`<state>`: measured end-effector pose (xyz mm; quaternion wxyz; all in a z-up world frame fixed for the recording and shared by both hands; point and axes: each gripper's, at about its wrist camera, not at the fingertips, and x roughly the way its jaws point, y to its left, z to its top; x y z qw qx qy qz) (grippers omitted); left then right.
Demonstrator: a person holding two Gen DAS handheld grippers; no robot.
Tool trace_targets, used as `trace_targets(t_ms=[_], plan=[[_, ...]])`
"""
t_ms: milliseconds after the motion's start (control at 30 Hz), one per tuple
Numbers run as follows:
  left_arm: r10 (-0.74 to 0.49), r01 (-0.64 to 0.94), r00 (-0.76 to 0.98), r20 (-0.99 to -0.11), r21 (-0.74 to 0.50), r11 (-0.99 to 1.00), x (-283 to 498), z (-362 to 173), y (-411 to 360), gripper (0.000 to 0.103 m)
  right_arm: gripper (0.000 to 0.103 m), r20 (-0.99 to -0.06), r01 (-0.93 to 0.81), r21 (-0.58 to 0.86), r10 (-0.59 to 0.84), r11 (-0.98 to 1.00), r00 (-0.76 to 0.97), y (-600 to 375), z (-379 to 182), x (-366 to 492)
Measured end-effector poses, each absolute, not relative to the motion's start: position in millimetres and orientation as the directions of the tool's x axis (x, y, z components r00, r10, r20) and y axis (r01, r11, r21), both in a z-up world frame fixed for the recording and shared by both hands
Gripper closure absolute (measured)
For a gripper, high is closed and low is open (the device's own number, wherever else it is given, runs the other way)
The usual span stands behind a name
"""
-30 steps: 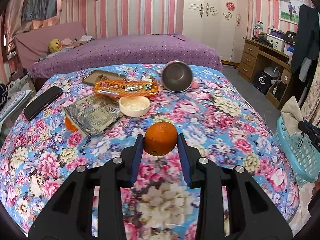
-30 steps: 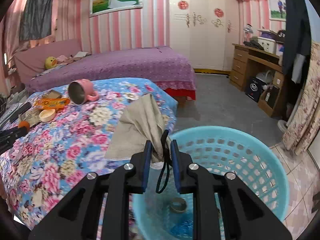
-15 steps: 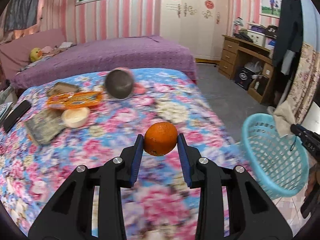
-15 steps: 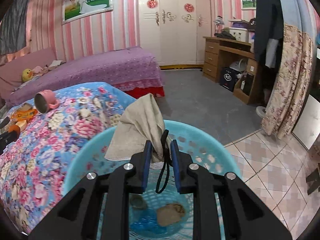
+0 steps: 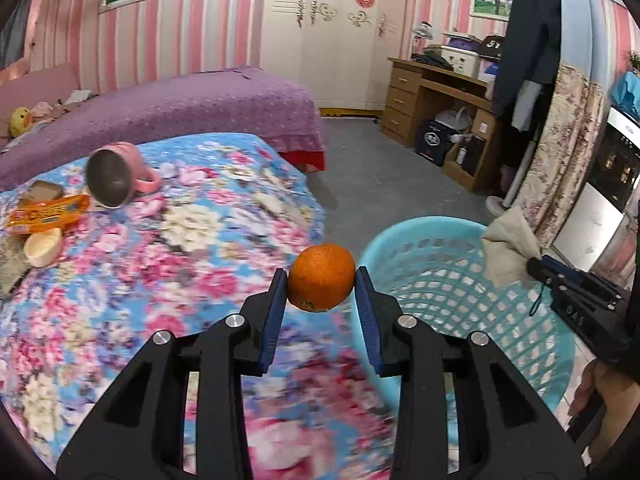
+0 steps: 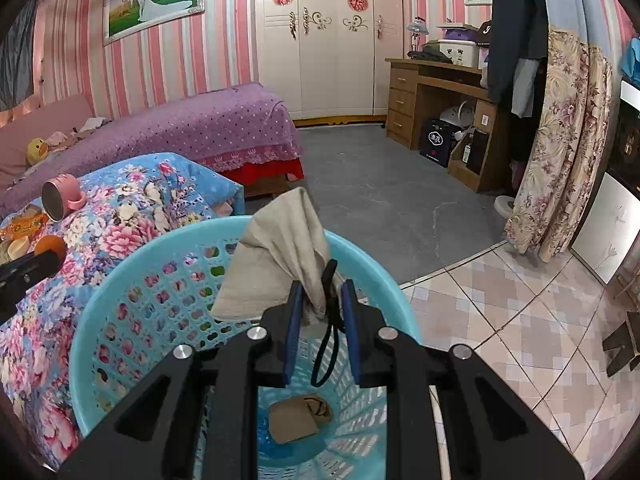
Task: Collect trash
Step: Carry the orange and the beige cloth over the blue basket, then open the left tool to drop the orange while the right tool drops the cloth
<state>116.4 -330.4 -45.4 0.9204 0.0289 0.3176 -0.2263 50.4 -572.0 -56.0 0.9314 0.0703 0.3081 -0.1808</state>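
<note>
My left gripper (image 5: 322,276) is shut on an orange (image 5: 322,277), held in the air above the right edge of the floral table (image 5: 140,280), just left of the light blue basket (image 5: 460,308). My right gripper (image 6: 320,296) is shut on a beige cloth (image 6: 280,256) with a black cord loop, held over the basket (image 6: 132,304). Inside the basket lie a brown scrap (image 6: 298,416) and something blue (image 6: 266,436). In the left wrist view the right gripper (image 5: 536,266) shows at the basket's far rim with the cloth (image 5: 510,248). The orange (image 6: 50,246) shows at the left in the right wrist view.
On the table lie a tipped pink mug (image 5: 114,178), an orange snack packet (image 5: 48,212) and a small cream dish (image 5: 42,246). A purple bed (image 5: 160,108) stands behind, a wooden desk (image 5: 436,96) at the right, and a floral curtain (image 6: 560,152). Grey floor lies beyond the basket.
My left gripper carried the orange rightward from above the table's middle to its right edge beside the basket. My right gripper moved the cloth from beside the table to over the basket.
</note>
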Motion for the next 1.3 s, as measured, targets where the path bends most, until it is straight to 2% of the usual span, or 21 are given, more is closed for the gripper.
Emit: trace_targets(t_ms=[300, 333, 400, 467, 567, 733, 1067, 1100, 1167, 1200, 1233, 1300], plan=[[-0.445, 0.51, 0.663, -0.602, -0.072, 0.857, 114, -45, -373, 0.068, 0.082, -0.602, 0.394, 0.001, -0.314, 0.919, 0.734, -579, -59, 48], [-0.448, 0.513, 0.66, -0.603, -0.073, 0.855, 114, -45, -374, 0.065, 0.082, -0.602, 0.397, 0.001, -0.316, 0.918, 0.733, -580, -59, 48], [-0.463, 0.538, 0.632, -0.621, -0.078, 0.839, 118, -47, -379, 0.053, 0.082, -0.602, 0.403, 0.009, -0.317, 0.915, 0.733, -582, -60, 48], [-0.446, 0.526, 0.649, -0.617, -0.06, 0.849, 118, -45, -379, 0.034, 0.082, -0.602, 0.405, 0.012, -0.317, 0.914, 0.733, -584, -60, 46], [-0.432, 0.506, 0.673, -0.601, -0.053, 0.861, 119, -43, -372, 0.025, 0.082, -0.603, 0.407, 0.011, -0.319, 0.914, 0.732, -584, -60, 45], [-0.399, 0.459, 0.698, -0.594, -0.057, 0.887, 126, -39, -351, 0.015, 0.082, -0.602, 0.404, 0.01, -0.317, 0.915, 0.733, -583, -61, 45], [-0.324, 0.386, 0.742, -0.587, -0.022, 0.922, 129, -35, -315, 0.01, 0.079, -0.585, 0.377, 0.0, -0.306, 0.926, 0.751, -568, -55, 50], [-0.32, 0.38, 0.746, -0.584, -0.022, 0.925, 128, -34, -312, 0.01, 0.074, -0.583, 0.374, -0.002, -0.305, 0.927, 0.753, -566, -55, 51], [-0.316, 0.372, 0.749, -0.582, -0.024, 0.928, 125, -32, -305, 0.01, 0.055, -0.574, 0.381, -0.013, -0.319, 0.925, 0.754, -561, -53, 51], [-0.312, 0.368, 0.751, -0.581, -0.024, 0.929, 124, -31, -301, 0.01, 0.039, -0.57, 0.38, -0.011, -0.318, 0.925, 0.758, -560, -52, 51], [-0.309, 0.365, 0.754, -0.579, -0.022, 0.931, 123, -29, -299, 0.01, 0.032, -0.564, 0.378, -0.005, -0.314, 0.926, 0.763, -558, -50, 50], [-0.302, 0.357, 0.764, -0.57, -0.017, 0.934, 120, -24, -291, 0.009, 0.028, -0.556, 0.378, 0.003, -0.313, 0.926, 0.77, -555, -48, 51]])
